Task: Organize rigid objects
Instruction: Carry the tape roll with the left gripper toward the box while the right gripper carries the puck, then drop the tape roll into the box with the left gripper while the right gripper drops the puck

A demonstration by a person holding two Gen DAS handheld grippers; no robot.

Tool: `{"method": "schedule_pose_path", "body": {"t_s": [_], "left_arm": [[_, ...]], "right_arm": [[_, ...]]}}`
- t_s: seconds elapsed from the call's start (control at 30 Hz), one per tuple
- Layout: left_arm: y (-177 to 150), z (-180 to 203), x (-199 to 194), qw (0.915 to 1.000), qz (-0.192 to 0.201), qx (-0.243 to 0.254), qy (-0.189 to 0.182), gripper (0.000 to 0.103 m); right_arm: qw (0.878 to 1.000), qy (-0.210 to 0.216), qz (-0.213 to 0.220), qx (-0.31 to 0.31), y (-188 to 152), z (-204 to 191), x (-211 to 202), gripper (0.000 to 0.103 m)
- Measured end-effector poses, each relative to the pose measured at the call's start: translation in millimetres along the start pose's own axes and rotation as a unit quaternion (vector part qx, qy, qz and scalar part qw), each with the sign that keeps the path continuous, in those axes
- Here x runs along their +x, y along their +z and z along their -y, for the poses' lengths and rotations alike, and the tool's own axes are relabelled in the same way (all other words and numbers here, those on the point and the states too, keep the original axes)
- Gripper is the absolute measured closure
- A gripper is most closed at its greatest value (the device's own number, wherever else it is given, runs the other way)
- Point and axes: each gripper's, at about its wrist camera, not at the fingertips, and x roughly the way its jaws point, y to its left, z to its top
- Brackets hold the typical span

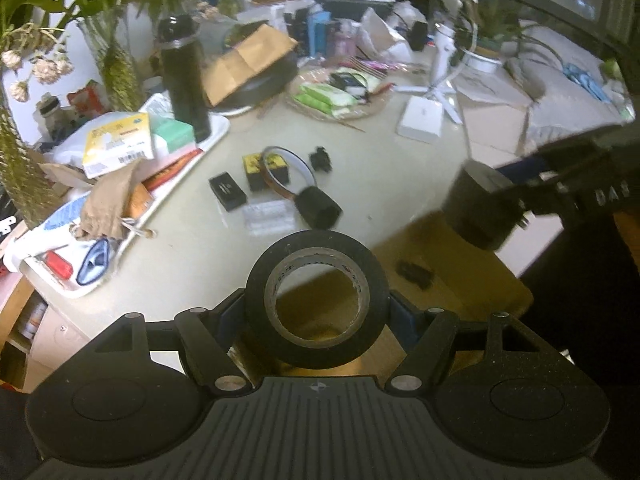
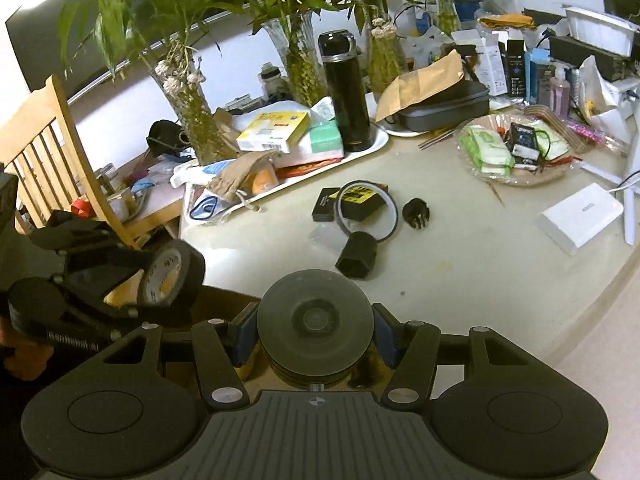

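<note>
Black tape roll (image 1: 316,304), cardboard core showing, is sitting clamped between the pads of the left gripper (image 1: 316,320), hanging over a brown cardboard box (image 1: 460,280) below the table (image 1: 400,184) edge. Dark round puck-like item (image 2: 316,320), exact kind unclear, is being gripped likewise by the right gripper (image 2: 316,340).

Handling note: each item is probably best lowered well inside the box before the pads are let go, one gripper at a time, so the two are not colliding.

Contents: the box is holding at least one small black part (image 1: 414,274). White tray (image 2: 372,144) is carrying a black flask (image 2: 346,92), a yellow carton (image 2: 274,130) and papers. Clear dish (image 2: 560,172) is holding green packets (image 2: 486,148).
</note>
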Motion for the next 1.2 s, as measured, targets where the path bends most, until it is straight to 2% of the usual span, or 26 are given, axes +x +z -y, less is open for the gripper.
{"method": "schedule_pose_path", "body": {"t_s": [0.47,0.7,1.2], "left_arm": [[-30.6,16.0,18.2,0.9989,-0.042,0.007,-0.02,0.03],[-32.0,12.9,12.7,0.9992,-0.038,-0.007,-0.01,0.029],[-34.8,-1.6,-13.7,0.9982,0.015,-0.058,-0.004,0.03]], "right_arm": [[1.0,-0.005,-0.012,-0.008,-10.8,-8.1,1.3,0.042],[1.0,-0.006,-0.025,-0.009,-19.9,-8.5,5.9,0.042],[0.996,-0.028,-0.072,-0.032,-34.7,-11.9,19.9,0.042]]}}
